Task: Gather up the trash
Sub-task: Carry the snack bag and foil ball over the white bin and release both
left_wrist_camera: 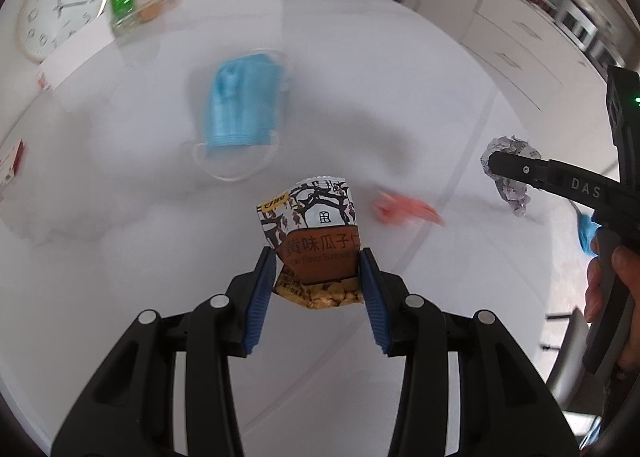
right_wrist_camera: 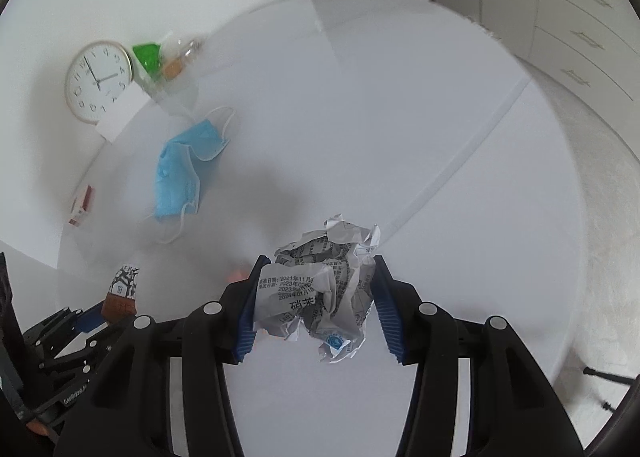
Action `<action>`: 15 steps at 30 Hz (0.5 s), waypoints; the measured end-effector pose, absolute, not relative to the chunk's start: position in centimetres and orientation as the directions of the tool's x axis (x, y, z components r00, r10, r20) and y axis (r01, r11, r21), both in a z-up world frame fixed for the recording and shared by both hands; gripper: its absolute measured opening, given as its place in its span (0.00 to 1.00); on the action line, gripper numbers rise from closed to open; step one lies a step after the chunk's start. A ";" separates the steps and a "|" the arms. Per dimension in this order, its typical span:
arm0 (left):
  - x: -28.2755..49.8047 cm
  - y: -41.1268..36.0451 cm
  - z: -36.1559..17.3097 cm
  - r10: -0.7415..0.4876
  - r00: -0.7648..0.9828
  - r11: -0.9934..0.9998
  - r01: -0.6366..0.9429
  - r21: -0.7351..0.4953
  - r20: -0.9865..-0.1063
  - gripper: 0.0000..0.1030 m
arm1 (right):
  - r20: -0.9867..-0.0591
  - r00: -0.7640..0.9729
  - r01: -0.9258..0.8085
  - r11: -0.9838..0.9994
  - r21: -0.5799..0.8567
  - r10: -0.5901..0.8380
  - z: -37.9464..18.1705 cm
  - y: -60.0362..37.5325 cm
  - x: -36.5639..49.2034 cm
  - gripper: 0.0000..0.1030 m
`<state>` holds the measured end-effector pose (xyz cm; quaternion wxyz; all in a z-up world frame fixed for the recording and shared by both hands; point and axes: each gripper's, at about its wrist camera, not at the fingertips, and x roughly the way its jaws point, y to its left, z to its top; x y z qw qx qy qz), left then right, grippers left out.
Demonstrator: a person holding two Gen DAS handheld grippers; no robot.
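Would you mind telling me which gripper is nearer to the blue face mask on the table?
Left. The left gripper, shut on the snack packet, sits just in front of the blue face mask. The right gripper, clamping the crumpled paper, is further off to the mask's right.

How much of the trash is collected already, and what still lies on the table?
Nothing looks binned yet; no bin is in view. In hand: the left gripper holds the sunflower seed packet, and the right gripper is clamped on the crumpled paper ball. Left on the white table: the blue face mask and a small red wrapper.
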<state>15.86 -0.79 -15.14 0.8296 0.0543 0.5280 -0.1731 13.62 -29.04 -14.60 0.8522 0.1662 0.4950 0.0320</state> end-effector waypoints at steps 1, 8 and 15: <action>15.2 -1.3 -14.9 -0.238 0.380 0.927 0.362 -0.093 -0.894 0.41 | -0.834 0.511 0.121 0.943 0.309 0.208 -14.4 -29.6 12.2 0.50; 9.2 -6.8 -14.2 -0.315 0.314 0.837 0.537 -0.106 -0.895 0.41 | -0.872 0.477 0.242 0.937 0.253 0.112 -14.9 -33.7 0.6 0.50; 3.5 -13.0 -13.9 -0.379 0.230 0.712 0.691 -0.124 -0.896 0.41 | -0.908 0.416 0.419 0.879 0.227 0.036 -17.0 -37.4 -10.8 0.50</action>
